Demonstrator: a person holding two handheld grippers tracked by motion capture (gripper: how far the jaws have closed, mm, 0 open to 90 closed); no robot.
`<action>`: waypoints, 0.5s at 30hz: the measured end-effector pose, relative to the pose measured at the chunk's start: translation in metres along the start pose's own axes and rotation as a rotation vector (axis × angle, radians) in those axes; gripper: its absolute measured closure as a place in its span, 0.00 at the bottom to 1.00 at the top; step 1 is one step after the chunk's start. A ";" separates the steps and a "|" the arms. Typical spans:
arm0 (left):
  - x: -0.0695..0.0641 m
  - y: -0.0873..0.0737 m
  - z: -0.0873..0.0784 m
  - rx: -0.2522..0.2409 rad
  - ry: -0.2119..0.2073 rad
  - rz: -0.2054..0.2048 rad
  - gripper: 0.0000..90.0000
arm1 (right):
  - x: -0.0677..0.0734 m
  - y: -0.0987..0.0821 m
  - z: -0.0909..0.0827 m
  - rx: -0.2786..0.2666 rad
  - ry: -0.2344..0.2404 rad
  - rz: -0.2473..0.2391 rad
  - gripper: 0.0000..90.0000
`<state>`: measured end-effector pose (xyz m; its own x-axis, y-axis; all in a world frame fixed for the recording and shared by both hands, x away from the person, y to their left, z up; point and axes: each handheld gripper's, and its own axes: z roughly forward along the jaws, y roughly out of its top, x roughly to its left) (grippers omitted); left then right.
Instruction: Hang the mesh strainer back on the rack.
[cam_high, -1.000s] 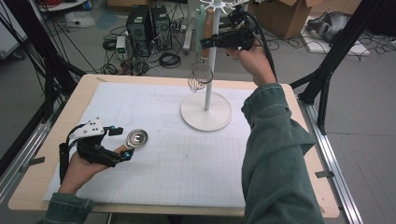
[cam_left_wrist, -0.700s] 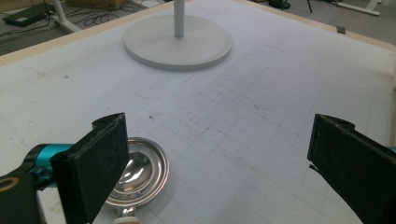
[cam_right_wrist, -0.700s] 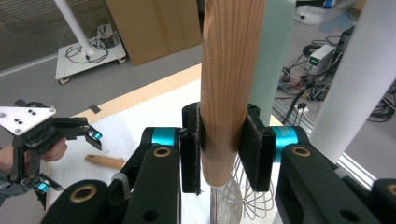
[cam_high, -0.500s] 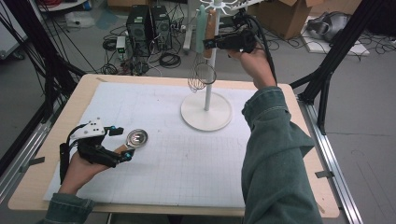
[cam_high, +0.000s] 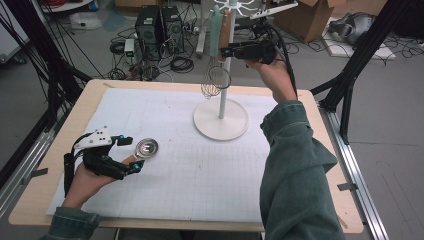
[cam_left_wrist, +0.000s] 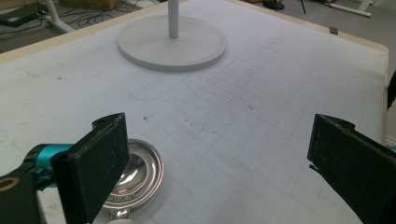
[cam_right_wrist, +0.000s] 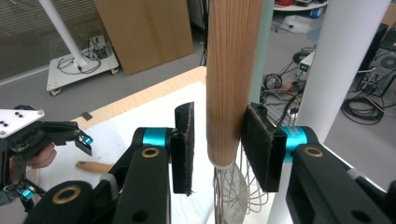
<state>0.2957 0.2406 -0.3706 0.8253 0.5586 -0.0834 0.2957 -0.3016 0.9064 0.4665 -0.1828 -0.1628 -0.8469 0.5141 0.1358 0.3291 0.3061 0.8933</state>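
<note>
A whisk hangs from the top of a white stand (cam_high: 221, 120), with its wire head (cam_high: 215, 82) below a wooden handle (cam_right_wrist: 233, 70). My right gripper (cam_right_wrist: 222, 135) is raised to that handle. Its jaws have just been opening: the handle stands between the pads, with a gap at the left pad. A teal-handled utensil (cam_high: 215, 30) hangs next to it. A metal ladle (cam_high: 146, 147) with a wooden handle (cam_right_wrist: 93, 166) lies on the white mat. My left gripper (cam_high: 132, 153) rests on the mat, open, its jaw tips just short of the ladle's bowl (cam_left_wrist: 135, 172).
The stand's round base (cam_left_wrist: 173, 44) sits at the mat's far middle, its white pole (cam_right_wrist: 341, 60) rising beside the whisk. A person's green sleeve (cam_high: 295, 165) crosses the table's right side. Computers, cables and boxes lie on the floor beyond the far edge.
The right hand has shifted very slightly at the top of the stand. The left hand and the ladle lie as before.
</note>
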 end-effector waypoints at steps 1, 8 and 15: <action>0.000 0.000 0.000 -0.001 -0.003 -0.001 0.07 | 0.000 -0.001 -0.001 -0.002 0.000 0.001 0.70; -0.001 0.000 0.000 0.001 -0.001 -0.002 0.07 | 0.002 -0.008 -0.008 -0.027 -0.012 -0.004 0.65; -0.001 0.000 0.000 0.002 0.002 0.000 0.07 | 0.005 -0.011 -0.015 -0.038 -0.013 -0.016 0.64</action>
<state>0.2954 0.2401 -0.3704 0.8245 0.5598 -0.0826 0.2966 -0.3033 0.9055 0.4525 -0.1956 -0.1661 -0.8463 0.5200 0.1158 0.2990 0.2839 0.9110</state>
